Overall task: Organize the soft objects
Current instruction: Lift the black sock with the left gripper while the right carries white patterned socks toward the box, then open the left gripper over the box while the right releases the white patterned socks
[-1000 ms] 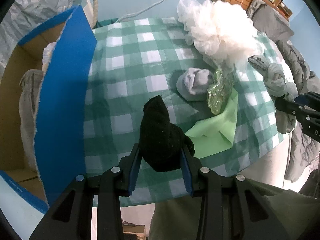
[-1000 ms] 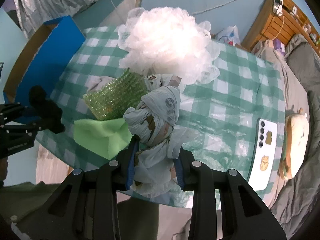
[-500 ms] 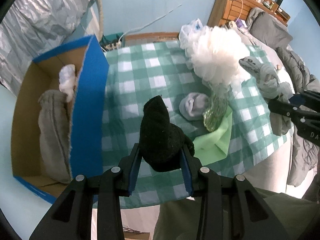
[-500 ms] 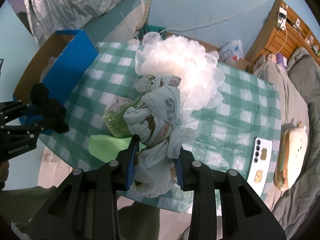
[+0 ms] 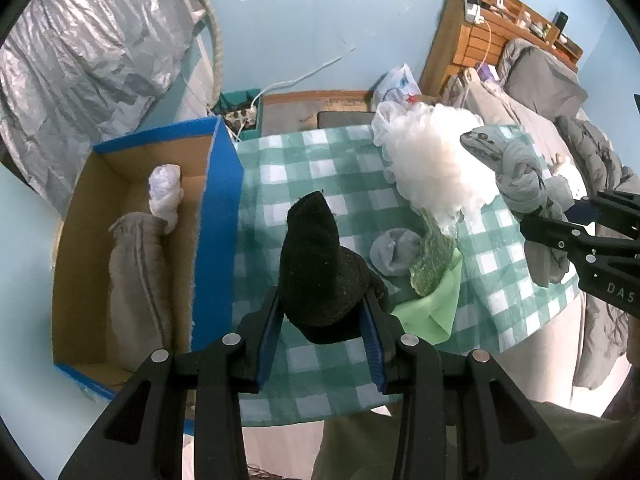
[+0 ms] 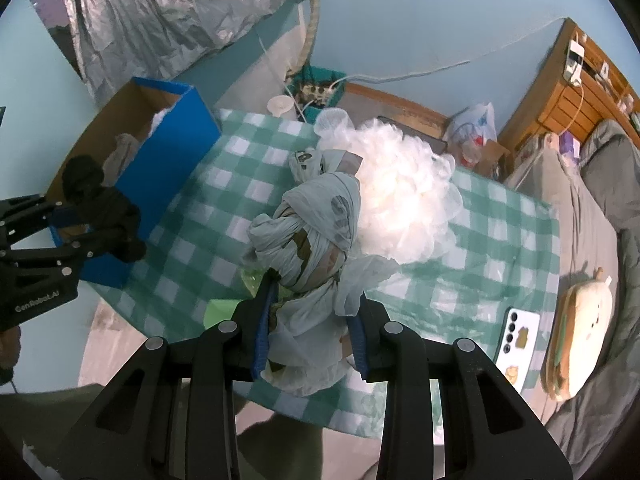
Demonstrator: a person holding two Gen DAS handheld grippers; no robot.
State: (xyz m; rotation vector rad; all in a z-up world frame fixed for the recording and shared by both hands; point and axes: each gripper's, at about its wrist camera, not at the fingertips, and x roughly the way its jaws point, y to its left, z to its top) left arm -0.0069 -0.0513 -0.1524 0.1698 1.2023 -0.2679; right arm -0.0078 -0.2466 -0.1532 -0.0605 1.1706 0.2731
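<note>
Both grippers [image 5: 322, 322] [image 6: 310, 322] rose; sock [image 5: 320, 264], cloth [image 6: 316, 232] clamped

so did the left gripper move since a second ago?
Yes. The left gripper, shut on the black sock, rose: the checked tablecloth looks smaller now.

Table with a box at its left edge, soft things toward the right.

The cardboard box [image 5: 132, 248] stands against the table [image 5: 280, 168]'s left side, a rolled towel [image 5: 136, 280] and knotted cloth [image 5: 166, 192] inside. On the table, the mesh pouf [image 5: 436, 168] lies behind a balled sock [image 5: 394, 252]; a phone [image 6: 516, 344] lies near the right edge.
</note>
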